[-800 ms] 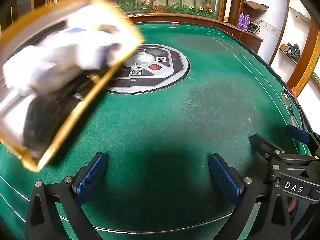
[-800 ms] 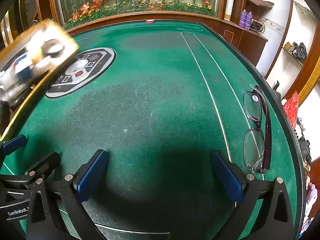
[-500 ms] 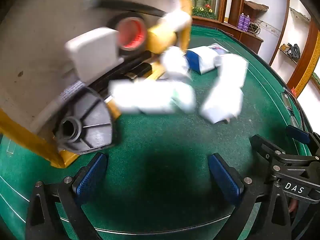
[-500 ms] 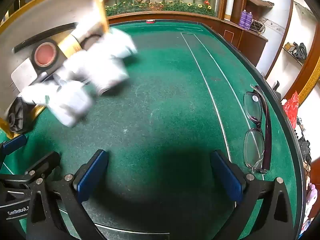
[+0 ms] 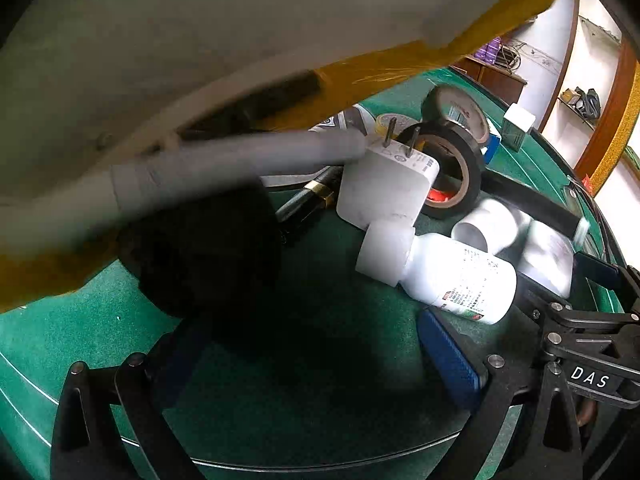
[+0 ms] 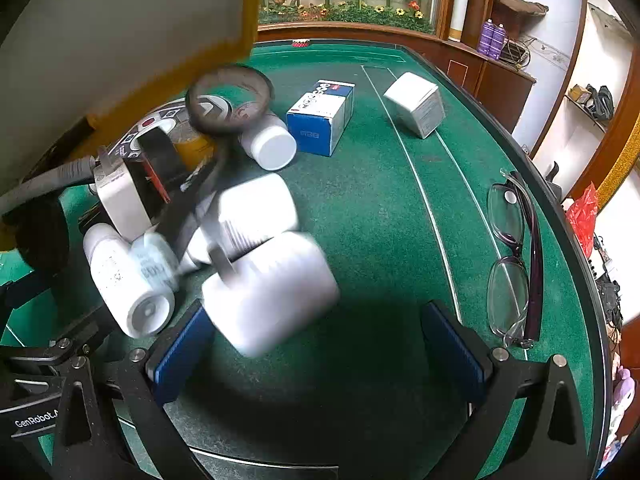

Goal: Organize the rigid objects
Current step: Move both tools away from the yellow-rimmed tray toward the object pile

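Right now the rigid objs are a loose heap on the green counter (image 6: pixel 380 208), spilling from a tilted tray w/ yellow-taped rim (image 6: pixel 224 52) that hangs over the left side. Several look motion-blurred, so prob. tumbling.

In the heap: a white pill bottle (image 5: pixel 452 276) lying on its side, cap toward the white plug adapter (image 5: pixel 384 188), which has its prongs up and touches the cap. Just behind it a black tape roll (image 5: pixel 452 172) on edge. A grey tube (image 5: pixel 224 164) runs across from under the tray to the adapter. A large blurred white bottle (image 6: pixel 268 292) sits just ahead of the right hand-held gripper (image 6: pixel 316 344), nearly touching its left pad. Further out, apart from the pile: a blue-white box (image 6: pixel 320 120), a white box (image 6: pixel 416 104), and a pair of glasses (image 6: pixel 516 256) near the counter's right edge.

Left hand-held gripper (image 5: pixel 320 348): fingers wide apart, holding nothing, low over the counter; its left pad is dark, in shadow of a black round obj I can't identify. Right one likewise spread, empty.

Step, as I judge it: dump stage, sorting proper not yet begun. Next move prob. needs waiting till things settle, then picking one clear item, e.g. the near bottle. It's round, may roll, so close across the body squarely.
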Demonstrator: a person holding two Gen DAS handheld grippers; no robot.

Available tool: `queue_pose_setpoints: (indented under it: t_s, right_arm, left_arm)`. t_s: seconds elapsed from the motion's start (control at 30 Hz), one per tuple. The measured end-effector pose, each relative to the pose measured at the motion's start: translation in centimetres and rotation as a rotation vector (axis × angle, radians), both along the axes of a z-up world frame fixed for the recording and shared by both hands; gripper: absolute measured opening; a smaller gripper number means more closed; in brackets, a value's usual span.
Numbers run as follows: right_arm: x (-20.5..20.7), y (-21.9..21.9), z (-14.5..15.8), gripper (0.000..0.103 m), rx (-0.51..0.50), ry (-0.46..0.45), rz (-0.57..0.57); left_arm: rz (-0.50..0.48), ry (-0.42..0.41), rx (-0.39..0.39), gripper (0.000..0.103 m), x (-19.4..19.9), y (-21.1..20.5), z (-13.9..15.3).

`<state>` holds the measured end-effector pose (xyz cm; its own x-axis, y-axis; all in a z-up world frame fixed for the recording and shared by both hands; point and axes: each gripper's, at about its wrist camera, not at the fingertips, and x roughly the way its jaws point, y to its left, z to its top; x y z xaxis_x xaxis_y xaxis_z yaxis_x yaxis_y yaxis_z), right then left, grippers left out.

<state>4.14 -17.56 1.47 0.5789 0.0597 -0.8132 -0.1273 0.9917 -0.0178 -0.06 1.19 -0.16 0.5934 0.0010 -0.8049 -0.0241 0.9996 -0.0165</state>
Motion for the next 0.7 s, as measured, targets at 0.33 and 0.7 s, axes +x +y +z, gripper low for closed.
queue_pose_setpoints:
  t_s: [0.33, 0.7]
  right_arm:
    - [0.3, -0.2, 0.2, 0.103, 0.002, 0.003, -0.001]
    - [0.0, -0.1, 0.1, 0.103, 0.001, 0.000, 0.000]
  left_arm:
    - [0.000, -0.002, 0.001, 0.103, -0.2, 0.6, 0.7]
    - [-0.002, 0.001, 0.000, 0.103, 0.3, 0.4, 0.4]
